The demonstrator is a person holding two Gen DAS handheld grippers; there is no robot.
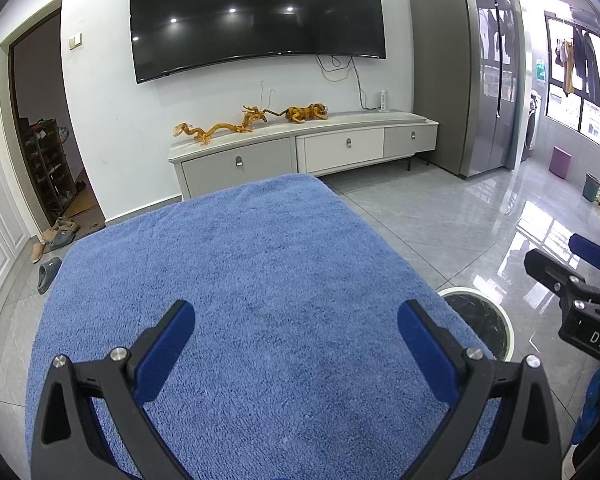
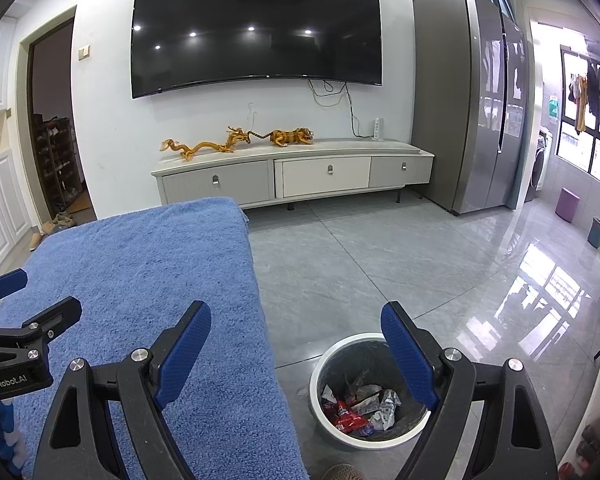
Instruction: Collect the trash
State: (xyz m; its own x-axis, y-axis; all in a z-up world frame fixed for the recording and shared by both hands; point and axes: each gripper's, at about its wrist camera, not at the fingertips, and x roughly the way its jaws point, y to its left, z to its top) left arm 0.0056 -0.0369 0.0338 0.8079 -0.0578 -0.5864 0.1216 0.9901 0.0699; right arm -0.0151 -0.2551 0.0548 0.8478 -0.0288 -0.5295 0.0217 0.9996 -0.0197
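Several crumpled wrappers [image 2: 360,406] sit in the bin [image 2: 320,364] on the floor, just right of the desk, incl. a red one and some silvery foil bits. That's all the trash in view; the blue towel [image 1: 260,280] covering the desk shows nothing left on it, so I'd judge the collecting is about done.

Handling: wrappers look v. light, thin, crinkly. They'd crush flat under any squeeze, so nothing fragile, but foil is slick and can slip out of a loose pinch. Best hold, I reckon: a bunched fold or scrunched corner, not a flat face. One dropped on the towel's soft pile would sink a little, so pads would need to come in low.

Left tool [image 1: 296,344] hangs over the towel, pads spread wide, nothing between them. Right tool [image 2: 296,356] hangs by the desk's right edge with the bin under its right pad, also spread wide and empty.

Further out: grey tiled floor [image 2: 380,264], shiny near the windows. Low TV cabinet [image 2: 300,176] w/ two golden figurines, big dark TV [image 2: 256,28] on the wall, tall grey fridge [image 2: 460,100] to the right.
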